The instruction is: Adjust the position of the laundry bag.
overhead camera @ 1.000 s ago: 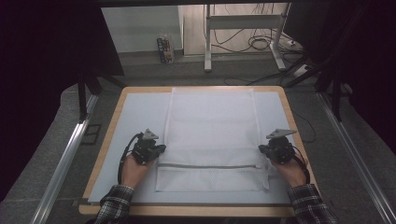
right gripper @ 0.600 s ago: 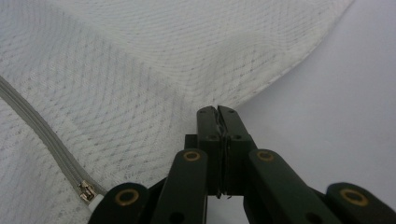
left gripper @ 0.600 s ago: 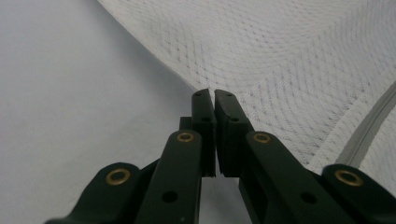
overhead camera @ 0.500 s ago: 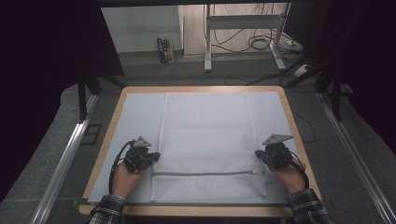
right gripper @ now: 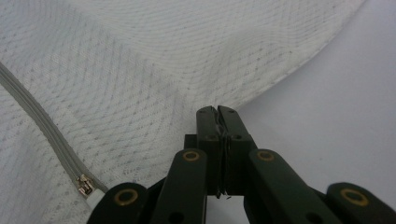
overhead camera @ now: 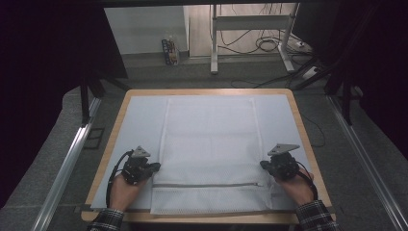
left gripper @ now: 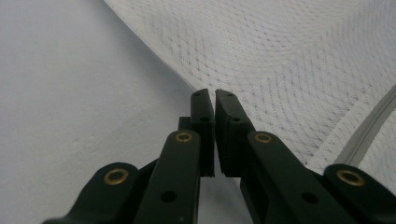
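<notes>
White mesh laundry bag (overhead camera: pixel 209 154), rectangular, lies flat on a pale grey mat (overhead camera: pixel 139 120) covering the wood-edged table (overhead camera: pixel 300 130). Bag runs from the table's 12 o'clock edge down to the 6 o'clock edge, centred. Grey zipper (overhead camera: pixel 207 185) crosses it near the 6 o'clock end; metal zipper pull (right gripper: pixel 85 185) sits at the right gripper's side. Mesh looks flat; nothing to be made out inside it.

Left gripper (overhead camera: pixel 155 167) at the bag's 9 o'clock edge, just above the zipper line. Left gripper view: the 2 black jaws nearly together, a thin slit between the tips, bag edge (left gripper: pixel 280 60) right at the tips; whether mesh is pinched between them I cannot tell.

Right gripper (overhead camera: pixel 263 165) at the bag's 3 o'clock edge, level with the other. Right gripper view: jaws pressed together with a sliver of white mesh caught between the pads; fabric (right gripper: pixel 154 70) pulled into a fold towards the tips.
</notes>
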`<state>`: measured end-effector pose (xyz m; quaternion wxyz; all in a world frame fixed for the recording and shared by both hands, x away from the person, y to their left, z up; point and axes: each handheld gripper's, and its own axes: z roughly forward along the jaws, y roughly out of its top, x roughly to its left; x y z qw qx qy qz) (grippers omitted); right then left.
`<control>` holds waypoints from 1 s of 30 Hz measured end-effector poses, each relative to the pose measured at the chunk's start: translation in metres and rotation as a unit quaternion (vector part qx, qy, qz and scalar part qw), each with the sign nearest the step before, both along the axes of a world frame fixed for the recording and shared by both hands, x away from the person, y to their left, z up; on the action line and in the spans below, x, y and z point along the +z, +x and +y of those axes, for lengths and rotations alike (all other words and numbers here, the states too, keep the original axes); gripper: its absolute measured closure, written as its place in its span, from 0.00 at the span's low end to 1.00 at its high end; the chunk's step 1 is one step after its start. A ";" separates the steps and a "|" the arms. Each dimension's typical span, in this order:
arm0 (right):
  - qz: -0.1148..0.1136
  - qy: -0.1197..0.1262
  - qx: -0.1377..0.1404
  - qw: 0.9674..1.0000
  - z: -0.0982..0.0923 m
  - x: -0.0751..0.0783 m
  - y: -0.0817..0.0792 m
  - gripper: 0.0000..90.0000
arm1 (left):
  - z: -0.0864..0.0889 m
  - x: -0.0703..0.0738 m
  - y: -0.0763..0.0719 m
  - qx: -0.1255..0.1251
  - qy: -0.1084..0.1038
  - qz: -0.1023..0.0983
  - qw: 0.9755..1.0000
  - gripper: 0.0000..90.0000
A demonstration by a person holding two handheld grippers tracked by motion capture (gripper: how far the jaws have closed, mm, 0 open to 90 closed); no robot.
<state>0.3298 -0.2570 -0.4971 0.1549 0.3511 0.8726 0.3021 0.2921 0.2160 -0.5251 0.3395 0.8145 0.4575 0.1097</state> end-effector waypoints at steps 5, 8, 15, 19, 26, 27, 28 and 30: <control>0.001 -0.003 0.003 1.000 0.000 0.000 -0.001 0.97 | -0.001 -0.001 -0.001 -0.002 0.004 0.004 1.000 0.96; 0.002 -0.003 0.003 1.000 0.000 -0.001 -0.001 0.96 | -0.001 -0.001 -0.001 -0.001 0.005 0.004 1.000 0.95; 0.002 -0.003 0.002 1.000 0.000 -0.002 0.000 0.90 | -0.001 -0.003 0.000 0.003 0.009 0.002 1.000 0.90; 0.002 -0.002 0.000 1.000 -0.001 -0.002 0.000 0.88 | -0.001 -0.003 0.000 0.005 0.011 0.000 1.000 0.87; -0.008 -0.008 0.004 1.000 -0.001 -0.003 0.001 0.73 | -0.001 -0.004 0.000 0.012 0.018 -0.010 1.000 0.74; -0.011 -0.009 0.006 1.000 -0.001 -0.004 0.001 0.70 | 0.000 -0.004 0.000 0.014 0.019 -0.012 1.000 0.70; -0.011 -0.008 0.006 1.000 -0.001 -0.004 0.001 0.67 | 0.000 -0.004 0.000 0.016 0.018 -0.014 1.000 0.66; -0.016 -0.007 0.007 1.000 -0.002 -0.004 0.002 0.60 | 0.001 -0.004 0.001 0.020 0.016 -0.015 1.000 0.59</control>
